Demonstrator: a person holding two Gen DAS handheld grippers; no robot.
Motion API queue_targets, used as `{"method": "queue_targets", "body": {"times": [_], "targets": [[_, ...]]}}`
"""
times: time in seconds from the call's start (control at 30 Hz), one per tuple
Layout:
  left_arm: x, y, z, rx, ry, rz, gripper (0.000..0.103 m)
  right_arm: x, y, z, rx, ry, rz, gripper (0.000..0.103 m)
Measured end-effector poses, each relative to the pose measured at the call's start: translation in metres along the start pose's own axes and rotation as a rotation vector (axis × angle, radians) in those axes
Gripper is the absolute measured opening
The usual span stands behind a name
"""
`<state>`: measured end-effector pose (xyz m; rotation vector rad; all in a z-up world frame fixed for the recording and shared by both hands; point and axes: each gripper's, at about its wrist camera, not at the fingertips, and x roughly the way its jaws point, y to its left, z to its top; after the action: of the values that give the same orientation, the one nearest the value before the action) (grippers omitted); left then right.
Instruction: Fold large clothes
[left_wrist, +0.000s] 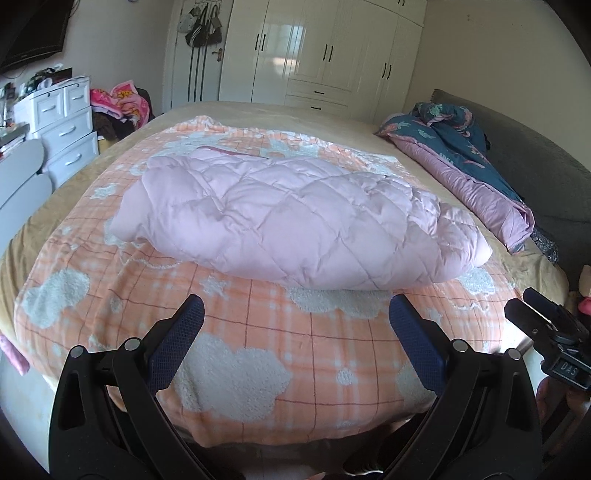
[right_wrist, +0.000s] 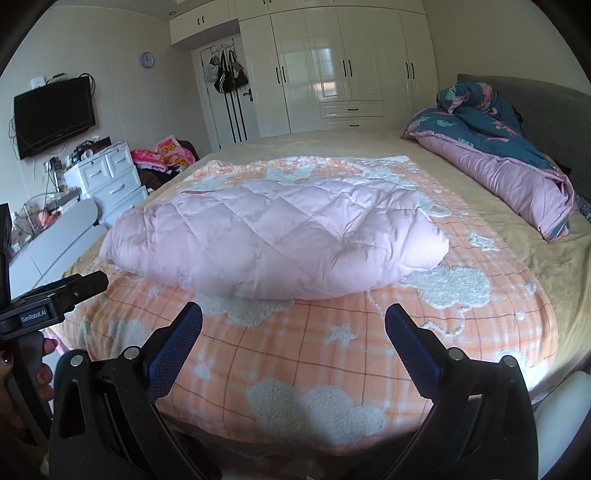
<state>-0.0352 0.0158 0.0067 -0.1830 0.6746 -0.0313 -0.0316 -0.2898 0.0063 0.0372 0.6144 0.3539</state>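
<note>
A pale pink quilted padded garment (left_wrist: 295, 218) (right_wrist: 273, 236) lies folded into a thick bundle in the middle of the bed, on an orange checked blanket (left_wrist: 295, 350) (right_wrist: 314, 362) with white fluffy clouds. My left gripper (left_wrist: 297, 314) hovers open over the blanket's near edge, a short way in front of the bundle, holding nothing. My right gripper (right_wrist: 293, 319) is open too, just short of the bundle's near side. In the left wrist view the right gripper's body (left_wrist: 546, 332) shows at the right edge; in the right wrist view the left gripper's body (right_wrist: 55, 299) shows at the left, held by a hand (right_wrist: 40, 373).
A rolled blue and purple duvet (left_wrist: 476, 162) (right_wrist: 509, 155) lies along the grey headboard (right_wrist: 546, 107) at the right. A beige sheet (left_wrist: 295, 114) covers the bed. White drawers (left_wrist: 66, 125) and piled clothes (left_wrist: 118, 107) stand left; white wardrobes (right_wrist: 351, 66) line the far wall.
</note>
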Motion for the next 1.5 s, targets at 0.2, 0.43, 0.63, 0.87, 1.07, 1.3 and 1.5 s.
{"method": "queue_targets", "body": {"times": [0.2,0.43,0.63,0.87,1.07,1.3,1.5], "targets": [[0.0008,0.0008,0.0002,-0.001,0.003,0.011,0.094,0.0014,-0.0006,-0.0006,-0.002,0.009,0.01,0.099],[0.0011,0.0018,-0.0008,0.001,0.003,0.019,0.094,0.0021,0.0001,-0.0008,-0.002,0.011,0.012,0.099],[0.0001,0.004,-0.0004,-0.001,0.005,0.029,0.094,0.0017,0.001,-0.0005,-0.006,0.012,0.018,0.099],[-0.0016,0.0053,0.0005,0.0,0.003,0.038,0.094,0.0012,0.002,0.0002,-0.006,0.011,0.015,0.099],[-0.0018,0.0064,0.0012,0.002,0.004,0.044,0.094,0.0005,0.0033,0.0007,-0.008,0.01,0.014,0.099],[-0.002,0.0067,0.0014,0.001,0.003,0.044,0.094,0.0007,0.003,0.0006,-0.009,0.01,0.014,0.099],[-0.002,0.0067,0.0012,0.001,0.003,0.047,0.094,0.0006,0.0031,0.0007,-0.009,0.009,0.014,0.099]]}}
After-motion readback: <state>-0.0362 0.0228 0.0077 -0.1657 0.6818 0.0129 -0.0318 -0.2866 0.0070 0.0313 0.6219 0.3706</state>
